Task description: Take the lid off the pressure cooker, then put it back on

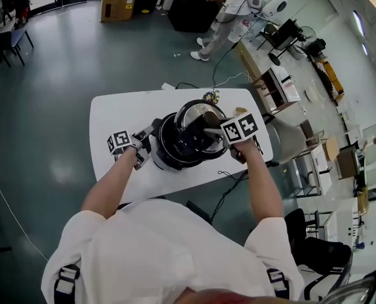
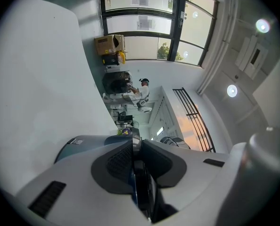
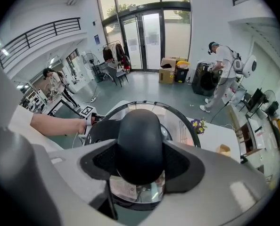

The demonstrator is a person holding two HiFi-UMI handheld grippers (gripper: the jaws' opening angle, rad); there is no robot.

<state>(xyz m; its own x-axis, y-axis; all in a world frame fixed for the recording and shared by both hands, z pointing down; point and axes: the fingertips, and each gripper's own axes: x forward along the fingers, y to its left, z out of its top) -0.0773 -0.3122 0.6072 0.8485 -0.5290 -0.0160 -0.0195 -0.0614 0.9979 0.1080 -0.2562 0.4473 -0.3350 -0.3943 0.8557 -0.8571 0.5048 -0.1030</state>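
Note:
A dark pressure cooker [image 1: 172, 149] stands mid-way across the white table [image 1: 112, 116]. My left gripper [image 1: 151, 135] reaches in level from the left and is shut on the cooker's thin side handle [image 2: 141, 187], beside the pot's blue-grey wall [image 2: 81, 142]. The glass lid [image 1: 197, 114], black-rimmed, hangs tilted above the pot's open mouth. My right gripper [image 1: 208, 132] points steeply down and is shut on the lid's rounded black knob [image 3: 140, 145]. In the right gripper view the lid's glass [image 3: 180, 124] spreads beyond the knob, with the pot [image 3: 101, 132] below it.
A small pot of flowers [image 1: 210, 96] stands at the table's far edge and a pale object [image 1: 240, 111] sits on its right side. A black cable [image 1: 229, 177] hangs off the near edge. A person [image 1: 225, 11] and a cardboard box [image 1: 117, 5] are far behind.

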